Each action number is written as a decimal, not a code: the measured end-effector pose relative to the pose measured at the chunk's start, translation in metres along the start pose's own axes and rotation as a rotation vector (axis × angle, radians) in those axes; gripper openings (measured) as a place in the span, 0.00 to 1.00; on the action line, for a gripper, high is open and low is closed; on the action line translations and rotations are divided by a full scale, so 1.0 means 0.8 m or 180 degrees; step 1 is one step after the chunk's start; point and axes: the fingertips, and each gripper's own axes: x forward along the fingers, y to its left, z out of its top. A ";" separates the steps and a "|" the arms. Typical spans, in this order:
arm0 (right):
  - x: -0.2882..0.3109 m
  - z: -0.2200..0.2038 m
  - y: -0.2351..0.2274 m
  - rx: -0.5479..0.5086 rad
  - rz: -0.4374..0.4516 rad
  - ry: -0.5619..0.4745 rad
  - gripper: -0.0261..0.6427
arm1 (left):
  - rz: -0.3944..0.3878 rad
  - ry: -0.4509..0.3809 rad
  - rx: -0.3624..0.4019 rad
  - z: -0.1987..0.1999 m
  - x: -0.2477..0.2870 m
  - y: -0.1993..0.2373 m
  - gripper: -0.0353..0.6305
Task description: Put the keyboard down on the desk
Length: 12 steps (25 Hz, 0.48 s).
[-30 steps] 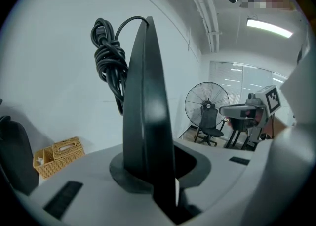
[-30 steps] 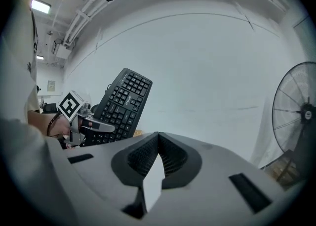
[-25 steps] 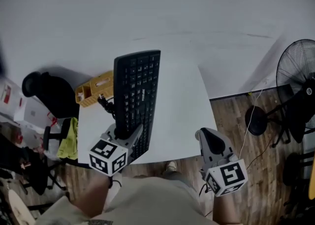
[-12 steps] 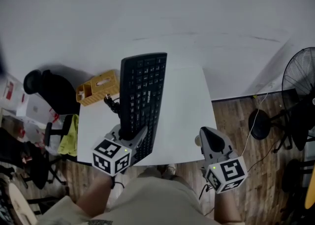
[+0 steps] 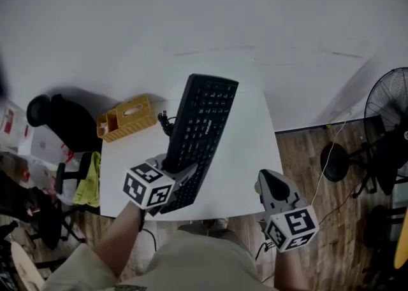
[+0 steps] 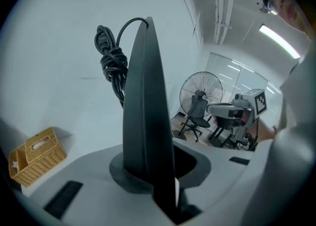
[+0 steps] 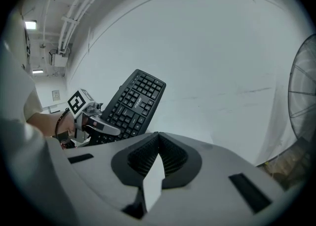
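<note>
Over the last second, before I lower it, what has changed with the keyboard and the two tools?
The left tool has swung the keyboard: its far end now slants to the right over the desk, where it pointed almost straight ahead. Nothing was let go; the left tool stays shut on the keyboard's near end. The right tool stays shut and empty by the desk's right front corner, and the wicker basket has not moved.

One keyboard [image 5: 203, 137], one desk [image 5: 245, 153], one basket [image 5: 126, 116], one fan [image 5: 389, 102], two tools: left tool [image 5: 171, 178], right tool [image 5: 270, 183].
</note>
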 end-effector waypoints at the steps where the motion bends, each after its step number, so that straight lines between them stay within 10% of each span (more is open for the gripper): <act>1: 0.003 -0.002 0.002 0.0021 -0.0004 0.0016 0.08 | -0.0059 0.0042 -0.0009 0.001 0.006 0.006 0.19; 12: 0.049 -0.041 -0.004 0.0189 -0.0123 0.0372 0.08 | -0.0761 0.0504 0.0088 0.024 0.101 0.050 0.19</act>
